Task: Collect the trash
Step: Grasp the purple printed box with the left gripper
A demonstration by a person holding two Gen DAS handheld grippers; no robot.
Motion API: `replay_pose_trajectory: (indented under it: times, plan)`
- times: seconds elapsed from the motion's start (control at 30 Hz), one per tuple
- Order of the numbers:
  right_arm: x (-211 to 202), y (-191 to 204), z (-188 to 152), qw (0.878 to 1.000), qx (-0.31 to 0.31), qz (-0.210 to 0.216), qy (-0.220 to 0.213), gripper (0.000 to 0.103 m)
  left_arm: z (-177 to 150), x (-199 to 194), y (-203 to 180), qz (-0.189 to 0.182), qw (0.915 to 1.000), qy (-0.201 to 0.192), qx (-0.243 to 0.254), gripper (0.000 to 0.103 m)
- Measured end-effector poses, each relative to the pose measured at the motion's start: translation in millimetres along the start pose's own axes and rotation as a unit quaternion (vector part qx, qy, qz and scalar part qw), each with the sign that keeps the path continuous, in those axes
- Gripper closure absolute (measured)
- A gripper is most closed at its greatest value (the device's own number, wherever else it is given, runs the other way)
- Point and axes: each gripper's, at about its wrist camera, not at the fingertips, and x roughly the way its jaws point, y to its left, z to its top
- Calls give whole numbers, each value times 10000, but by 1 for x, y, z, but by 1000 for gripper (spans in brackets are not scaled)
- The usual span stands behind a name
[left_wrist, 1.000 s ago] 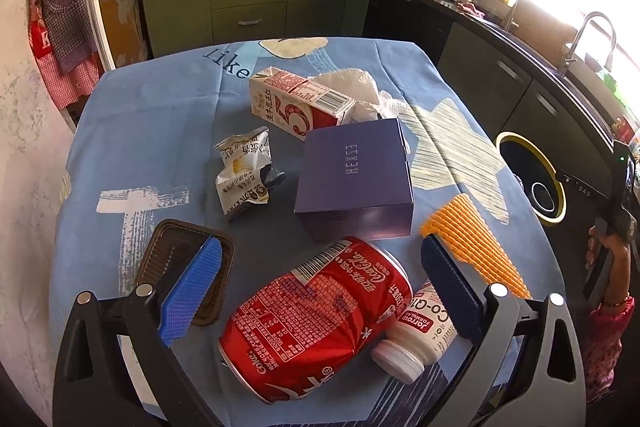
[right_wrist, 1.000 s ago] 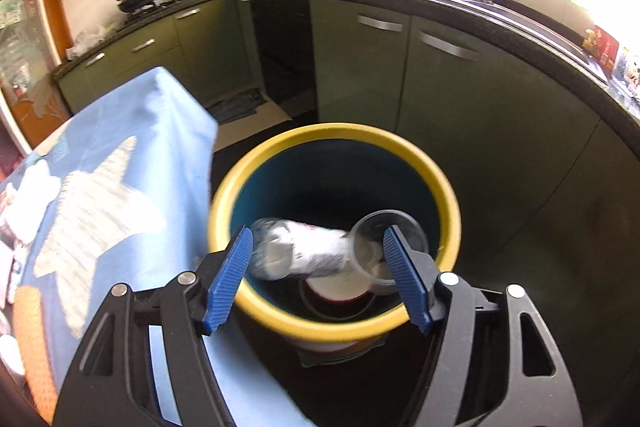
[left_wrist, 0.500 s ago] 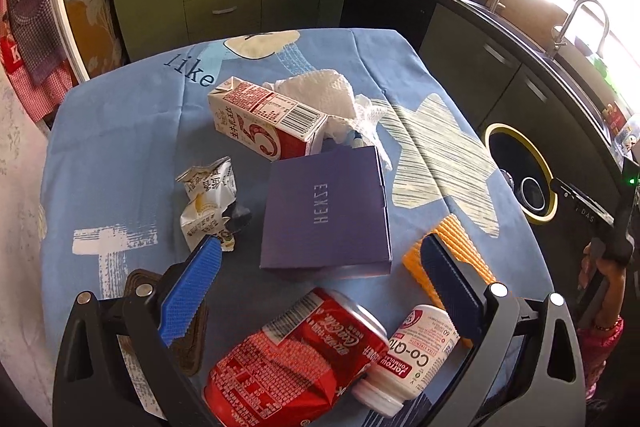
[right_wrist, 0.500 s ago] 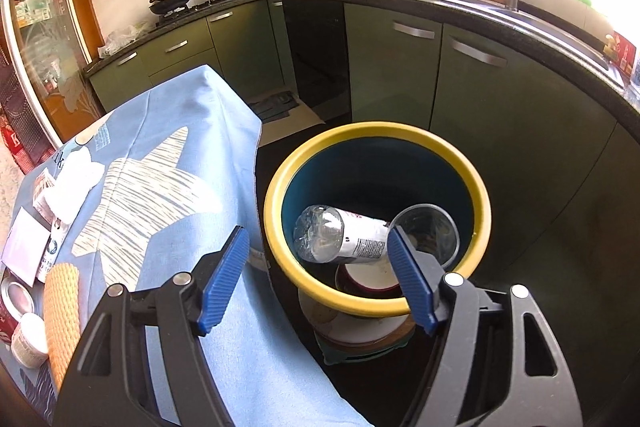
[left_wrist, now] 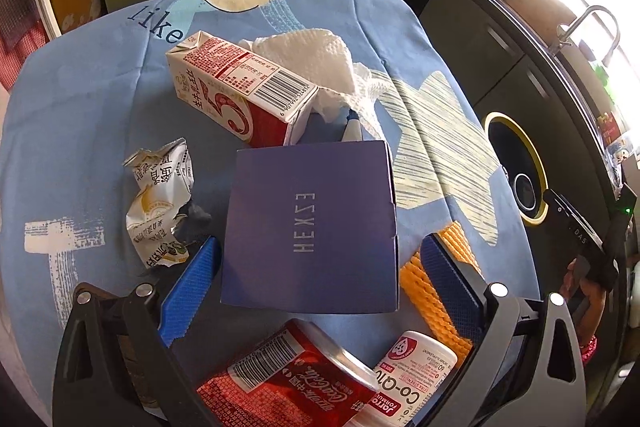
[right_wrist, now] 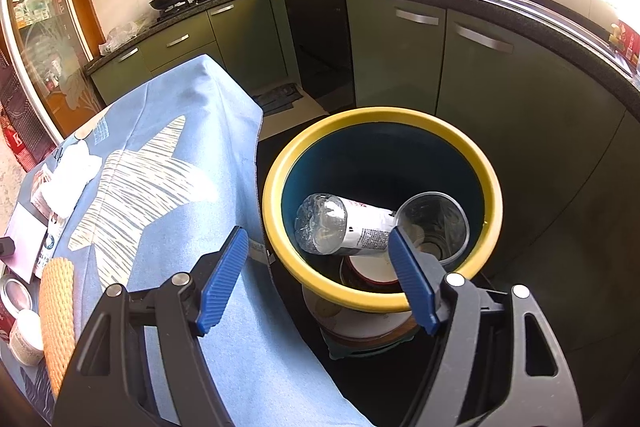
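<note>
My right hand-held gripper (right_wrist: 316, 281) is wide apart and empty by the bin (right_wrist: 490, 187). My left hand-held gripper (left_wrist: 320, 277), also apart, must squeeze the purple box (left_wrist: 312, 227) next.

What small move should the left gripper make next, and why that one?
Probably lower the left gripper a little further over the purple box and then close. Its fingers are open on either side of the box's near edge without pressing it. The right gripper is open and empty above the yellow-rimmed bin, which already holds a bottle.
</note>
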Motion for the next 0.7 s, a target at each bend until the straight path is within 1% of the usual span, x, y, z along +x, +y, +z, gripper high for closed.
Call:
replay_pose_trajectory:
  times: [0.23,0.3,0.47,0.57,0.7]
  plan:
    - [6,4,-1,10000,-41,60,64,34,-1,6,-5,75,9999,32,100,5]
    - [6,5,-1,9999,-47,74,74,34,-1,7,-7,115,9998,28,140,8]
    - [7,4,0,9999,-54,88,85,34,-2,8,-8,242,9995,-18,212,23]
    - [7,5,-1,9999,-57,97,86,34,-3,5,-8,250,9994,-84,220,25]
    - [5,7,-1,9999,-69,120,75,34,-4,-3,-9,358,9986,-256,279,26]
